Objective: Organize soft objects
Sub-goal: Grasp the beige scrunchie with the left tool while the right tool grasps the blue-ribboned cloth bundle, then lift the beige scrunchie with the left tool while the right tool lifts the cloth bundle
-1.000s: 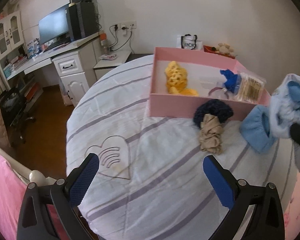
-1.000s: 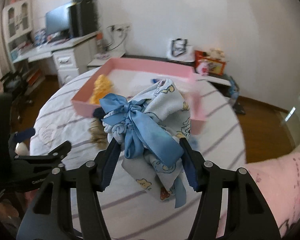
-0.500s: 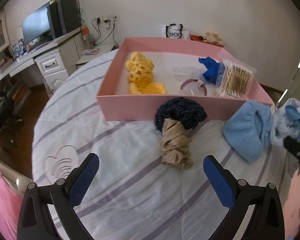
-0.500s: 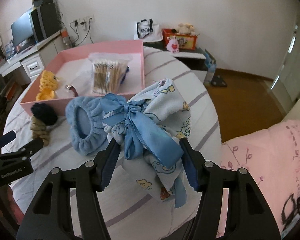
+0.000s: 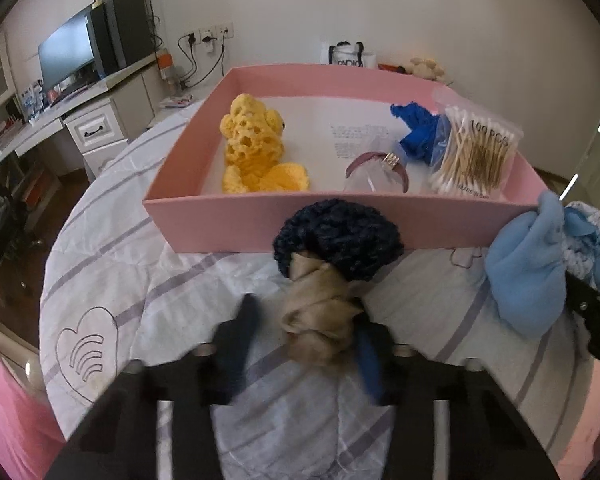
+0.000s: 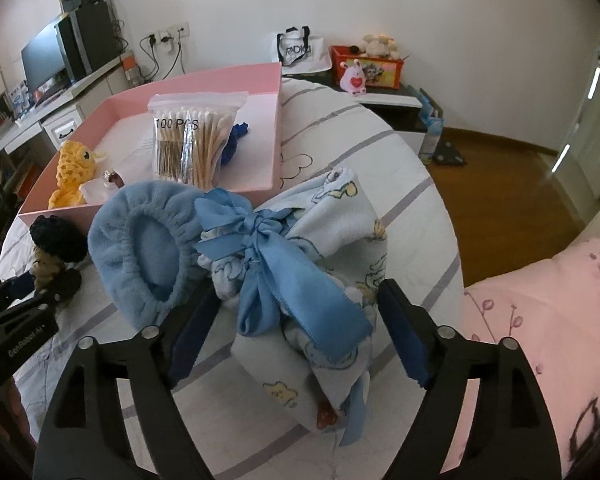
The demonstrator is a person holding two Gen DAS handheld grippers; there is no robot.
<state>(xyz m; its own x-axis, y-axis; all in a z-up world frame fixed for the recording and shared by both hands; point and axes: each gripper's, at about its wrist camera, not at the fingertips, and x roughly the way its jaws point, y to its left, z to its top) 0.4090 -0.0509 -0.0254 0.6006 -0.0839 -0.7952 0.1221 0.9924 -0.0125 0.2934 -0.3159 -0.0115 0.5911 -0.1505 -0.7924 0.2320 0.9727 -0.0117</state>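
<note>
Beige scrunchie (image 5: pixel 318 320) touches navy scrunchie (image 5: pixel 340 236), beside pink box (image 5: pixel 220 228).

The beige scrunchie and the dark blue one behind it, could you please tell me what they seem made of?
Beige scrunchie: smooth, faintly shiny fabric, satin-like, in soft gathered folds. Dark blue scrunchie: chunky matte yarn, apparently knitted or crocheted, with visible loops.

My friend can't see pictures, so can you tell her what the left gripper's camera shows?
The left gripper is closing around a beige scrunchie lying on a striped white cloth. The scrunchie touches a dark blue crocheted scrunchie resting against a pink box. Inside are a yellow crocheted toy and a bag of cotton swabs.
</note>
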